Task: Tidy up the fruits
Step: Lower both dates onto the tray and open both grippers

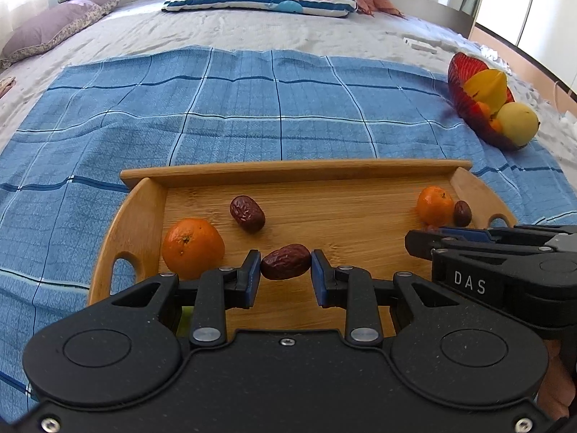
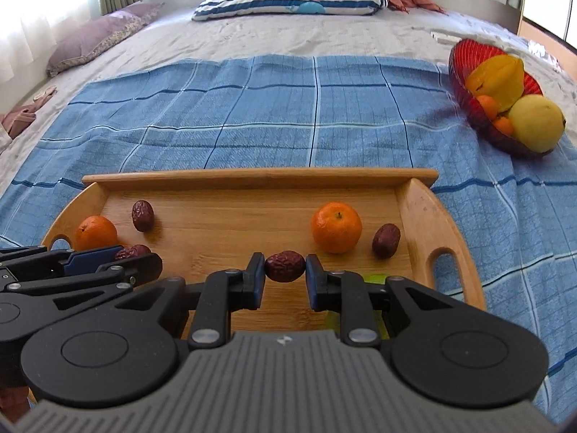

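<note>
Your left tongs (image 1: 286,265) are gripping a wrinkled red date (image 1: 285,261) between their blue pads, hovering over the wooden tray (image 1: 295,170). At ten o'clock a mandarin (image 1: 192,247) is sitting; at two o'clock the red fruit bowl (image 1: 465,68) is waiting on the blue cloth (image 1: 252,108).

Your right tongs (image 2: 285,266) are clamping a second date (image 2: 285,266); another mandarin (image 2: 336,227) is resting at one o'clock, and the left tongs are showing at nine.

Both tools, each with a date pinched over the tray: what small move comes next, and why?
Probably lift both straight up a little. The left tool and right tool are each shut on a date low over the wooden tray, and the red fruit bowl sits well beyond its rim.
</note>
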Tool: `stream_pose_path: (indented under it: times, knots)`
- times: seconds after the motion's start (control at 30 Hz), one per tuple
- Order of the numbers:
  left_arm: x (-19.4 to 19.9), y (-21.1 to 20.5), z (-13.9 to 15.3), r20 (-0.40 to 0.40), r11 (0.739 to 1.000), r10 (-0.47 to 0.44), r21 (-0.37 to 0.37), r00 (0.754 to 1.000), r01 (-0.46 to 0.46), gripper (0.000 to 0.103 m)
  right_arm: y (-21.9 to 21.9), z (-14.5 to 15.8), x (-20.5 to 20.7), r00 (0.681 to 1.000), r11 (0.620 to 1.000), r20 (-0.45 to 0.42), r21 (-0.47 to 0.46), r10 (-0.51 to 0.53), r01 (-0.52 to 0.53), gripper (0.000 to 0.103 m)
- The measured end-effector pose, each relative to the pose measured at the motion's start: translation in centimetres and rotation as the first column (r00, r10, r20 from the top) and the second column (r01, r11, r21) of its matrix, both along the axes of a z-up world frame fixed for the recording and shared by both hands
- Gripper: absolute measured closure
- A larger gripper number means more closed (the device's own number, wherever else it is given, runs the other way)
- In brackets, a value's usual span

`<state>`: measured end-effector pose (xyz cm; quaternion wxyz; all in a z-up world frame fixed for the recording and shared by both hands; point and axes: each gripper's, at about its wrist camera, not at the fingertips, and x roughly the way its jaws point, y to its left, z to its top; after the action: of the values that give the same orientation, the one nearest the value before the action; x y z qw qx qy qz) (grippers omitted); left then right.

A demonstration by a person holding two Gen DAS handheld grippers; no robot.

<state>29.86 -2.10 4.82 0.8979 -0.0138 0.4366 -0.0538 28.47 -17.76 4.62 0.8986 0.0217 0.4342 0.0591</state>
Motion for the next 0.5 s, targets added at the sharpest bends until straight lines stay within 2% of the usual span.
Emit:
stream_pose_path:
  times: [0.5]
  knots:
    - [0.9,-0.77,-0.97,-0.024,1.0,-0.011,0.026,1.0,0.011,0.075,0.6,-0.11,0.53,0.999,0.998,-0.01,-0.05,0.048,-0.048,0.073]
